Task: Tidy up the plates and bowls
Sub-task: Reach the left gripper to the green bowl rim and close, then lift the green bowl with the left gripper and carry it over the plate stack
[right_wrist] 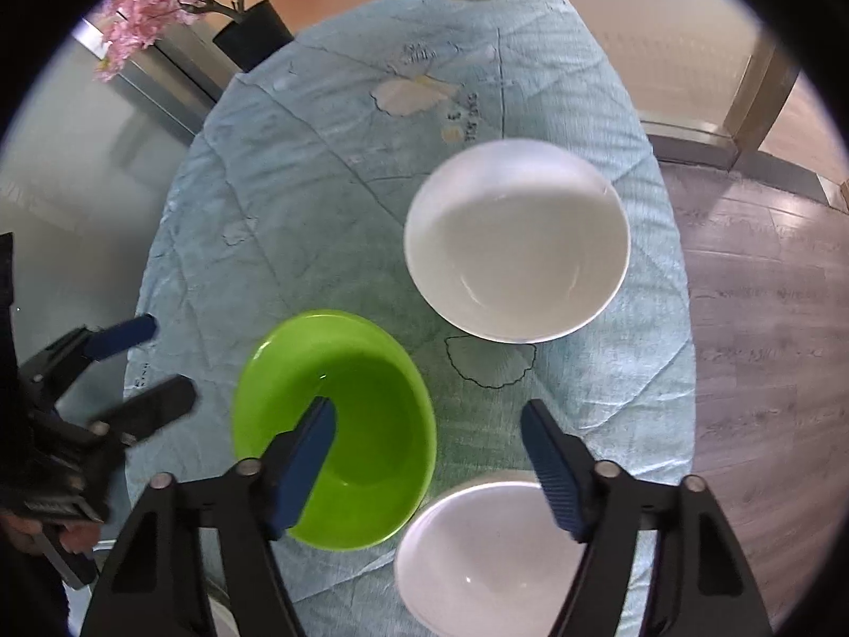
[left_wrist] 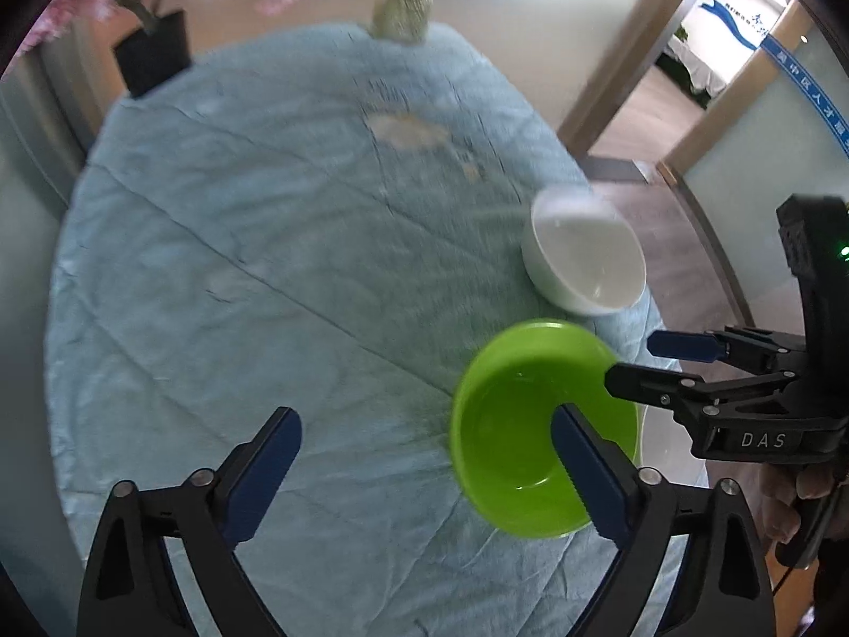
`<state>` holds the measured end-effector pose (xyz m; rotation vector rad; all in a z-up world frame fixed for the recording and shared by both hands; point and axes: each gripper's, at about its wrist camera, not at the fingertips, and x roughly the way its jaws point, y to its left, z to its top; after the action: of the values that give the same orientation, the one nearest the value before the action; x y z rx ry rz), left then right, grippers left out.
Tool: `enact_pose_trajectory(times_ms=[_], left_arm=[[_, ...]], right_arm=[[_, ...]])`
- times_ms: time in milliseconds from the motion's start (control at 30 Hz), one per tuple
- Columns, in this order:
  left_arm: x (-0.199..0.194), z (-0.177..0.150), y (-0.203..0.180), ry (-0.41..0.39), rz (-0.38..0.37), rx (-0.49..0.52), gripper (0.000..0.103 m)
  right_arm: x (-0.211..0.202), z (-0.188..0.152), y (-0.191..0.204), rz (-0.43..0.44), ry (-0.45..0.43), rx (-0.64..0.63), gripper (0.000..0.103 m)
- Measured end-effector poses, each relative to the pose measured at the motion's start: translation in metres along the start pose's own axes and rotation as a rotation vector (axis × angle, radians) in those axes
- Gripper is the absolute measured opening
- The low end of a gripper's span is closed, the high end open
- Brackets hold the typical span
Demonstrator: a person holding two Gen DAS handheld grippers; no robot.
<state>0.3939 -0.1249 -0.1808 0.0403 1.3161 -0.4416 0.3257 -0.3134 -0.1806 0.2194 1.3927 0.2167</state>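
Note:
A green bowl stands empty on the blue tablecloth. A white bowl stands beyond it, and a second white bowl sits at the near table edge. My left gripper is open and empty above the cloth, its right finger over the green bowl. My right gripper is open and empty, spanning the gap between the green bowl and the near white bowl. Each gripper shows in the other's view: the right gripper, the left gripper.
The round table carries a blue cloth. A glass vase stands at its far edge. A black pot with pink blossoms stands behind the table. Wooden floor lies to the right.

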Motion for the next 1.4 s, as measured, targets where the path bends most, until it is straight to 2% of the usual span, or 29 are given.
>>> enact_pose_trajectory(times_ms=[67,133,200,267,333,433,467,533,800,933,1100,1200,1300,1400], left_arm=[[0.016,0.001,-0.002,0.020,-0.015,-0.013,0.094],[0.026,0.000,-0.002,0.035,-0.040,-0.021,0.088],[0.035,0.000,-0.004,0.051,-0.051,-0.016,0.081],[0.039,-0.002,-0.005,0.067,-0.051,-0.004,0.074],[0.043,-0.003,-0.005,0.083,-0.058,-0.004,0.062],[0.049,-0.004,-0.004,0.110,-0.078,-0.007,0.036],[0.053,-0.005,-0.004,0.120,-0.081,-0.005,0.030],[0.058,-0.005,-0.005,0.131,-0.080,0.008,0.007],[0.062,-0.001,-0.005,0.120,-0.074,0.005,0.004],[0.040,-0.004,-0.006,0.081,-0.057,0.006,0.003],[-0.026,-0.008,-0.017,0.007,-0.043,0.023,0.003],[-0.080,-0.007,-0.028,-0.078,-0.021,0.043,0.003],[-0.150,-0.011,-0.047,-0.172,-0.021,0.073,0.003],[-0.206,-0.016,-0.062,-0.222,-0.024,0.092,0.003]], right_arm=[[0.006,0.000,-0.001,-0.013,0.012,0.009,0.049],[0.012,0.000,-0.002,-0.023,0.026,0.016,0.035],[0.019,0.000,-0.005,-0.004,0.043,0.039,0.030],[0.024,0.000,-0.005,0.005,0.059,0.053,0.017],[0.029,-0.001,-0.004,0.008,0.073,0.060,0.010],[0.030,-0.002,-0.001,-0.009,0.076,0.064,0.009],[0.030,-0.002,-0.001,-0.011,0.076,0.071,0.009],[0.030,-0.002,-0.002,-0.010,0.077,0.084,0.009],[0.030,-0.004,0.002,-0.030,0.070,0.099,0.008],[0.022,-0.004,0.006,-0.018,0.054,0.111,0.008],[-0.023,-0.002,0.019,-0.011,-0.011,0.101,0.008],[-0.071,-0.003,0.035,-0.009,-0.082,0.066,0.007],[-0.134,-0.010,0.055,-0.015,-0.170,0.019,0.007],[-0.190,-0.020,0.069,-0.008,-0.242,0.007,0.007]])
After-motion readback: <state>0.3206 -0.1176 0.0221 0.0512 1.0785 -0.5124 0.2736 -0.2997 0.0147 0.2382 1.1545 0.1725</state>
